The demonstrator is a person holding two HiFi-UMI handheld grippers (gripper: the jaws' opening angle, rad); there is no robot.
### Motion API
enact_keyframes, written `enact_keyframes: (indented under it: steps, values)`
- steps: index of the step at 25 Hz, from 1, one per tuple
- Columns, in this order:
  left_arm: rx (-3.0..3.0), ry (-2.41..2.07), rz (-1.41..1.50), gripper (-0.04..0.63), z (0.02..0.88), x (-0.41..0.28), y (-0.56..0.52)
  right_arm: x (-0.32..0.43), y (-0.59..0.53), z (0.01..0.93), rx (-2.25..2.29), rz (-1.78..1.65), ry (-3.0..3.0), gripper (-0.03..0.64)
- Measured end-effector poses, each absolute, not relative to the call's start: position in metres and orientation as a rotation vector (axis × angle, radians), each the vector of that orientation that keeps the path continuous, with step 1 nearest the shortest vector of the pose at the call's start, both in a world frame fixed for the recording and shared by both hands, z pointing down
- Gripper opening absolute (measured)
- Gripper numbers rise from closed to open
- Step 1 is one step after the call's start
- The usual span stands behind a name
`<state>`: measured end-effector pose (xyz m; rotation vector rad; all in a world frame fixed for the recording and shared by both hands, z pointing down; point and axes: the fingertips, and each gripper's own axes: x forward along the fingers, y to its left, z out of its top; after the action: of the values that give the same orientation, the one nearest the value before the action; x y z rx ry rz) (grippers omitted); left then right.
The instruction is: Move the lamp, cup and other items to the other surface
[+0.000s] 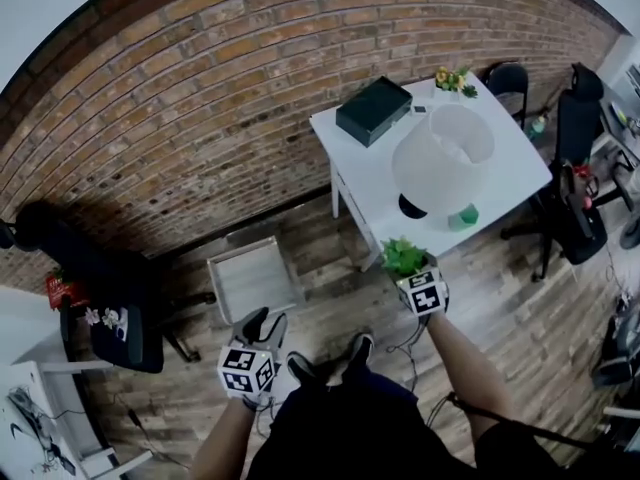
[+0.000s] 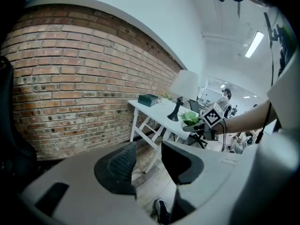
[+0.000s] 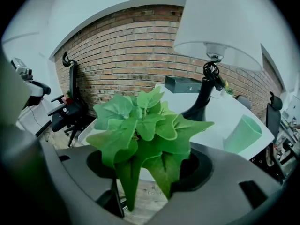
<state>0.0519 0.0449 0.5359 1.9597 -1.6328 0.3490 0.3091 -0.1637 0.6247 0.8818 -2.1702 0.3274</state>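
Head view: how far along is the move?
Done: nothing clearly; lamp, green cup, dark box and small flowers all stand on the white table. In hand: right gripper holds the leafy plant near that table's edge; left gripper open, empty. Left: can't tell which surface is the goal.

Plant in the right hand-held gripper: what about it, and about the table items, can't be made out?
- Plant base: in the right gripper view, leaves hide it and the right hand-held gripper's pads; in the head view, the marker cube covers it.
- Lamp base: in the head view, the shade covers most of it.
- Yellow-green item at the table's far corner: too small to identify.
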Motion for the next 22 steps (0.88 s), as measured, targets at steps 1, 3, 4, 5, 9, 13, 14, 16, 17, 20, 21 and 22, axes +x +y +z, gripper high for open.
enact_keyframes:
  steps: [1, 3, 4, 5, 9, 13, 14, 16, 17, 20, 21, 22]
  values:
    - [1.950, -1.638, 0.353, 0.166, 0.538, 0.056, 0.043, 0.312, -0.171, 0.627, 0.884, 0.332, -2.166, 0.301]
    - [1.929, -1.650, 0.356, 0.166, 0.540, 0.060, 0.040, 0.315, -0.184, 0.632, 0.879, 0.343, -2.168, 0.301]
    - [1.919, -1.657, 0.355, 0.166, 0.541, 0.062, 0.038, 0.314, -0.190, 0.635, 0.871, 0.347, -2.171, 0.301]
    - [1.910, -1.663, 0.353, 0.166, 0.541, 0.064, 0.036, 0.314, -0.194, 0.638, 0.861, 0.354, -2.169, 0.301]
    - [1.883, -1.679, 0.342, 0.166, 0.544, 0.070, 0.031, 0.315, -0.204, 0.648, 0.817, 0.382, -2.150, 0.302]
    - [1.876, -1.684, 0.326, 0.166, 0.544, 0.074, 0.026, 0.310, -0.219, 0.648, 0.834, 0.359, -2.209, 0.302]
    - [1.876, -1.684, 0.325, 0.166, 0.544, 0.074, 0.026, 0.311, -0.219, 0.650, 0.841, 0.383, -2.211, 0.302]
    - [1.878, -1.683, 0.324, 0.166, 0.544, 0.074, 0.024, 0.313, -0.218, 0.653, 0.853, 0.424, -2.204, 0.302]
    - [1.879, -1.683, 0.324, 0.166, 0.543, 0.073, 0.024, 0.314, -0.218, 0.654, 0.858, 0.435, -2.197, 0.302]
    - [1.884, -1.679, 0.323, 0.166, 0.543, 0.069, 0.022, 0.315, -0.217, 0.656, 0.877, 0.456, -2.186, 0.306]
    - [1.888, -1.676, 0.323, 0.166, 0.543, 0.067, 0.023, 0.316, -0.217, 0.656, 0.891, 0.463, -2.188, 0.330]
    - [1.892, -1.673, 0.323, 0.166, 0.542, 0.066, 0.023, 0.318, -0.216, 0.656, 0.907, 0.471, -2.191, 0.352]
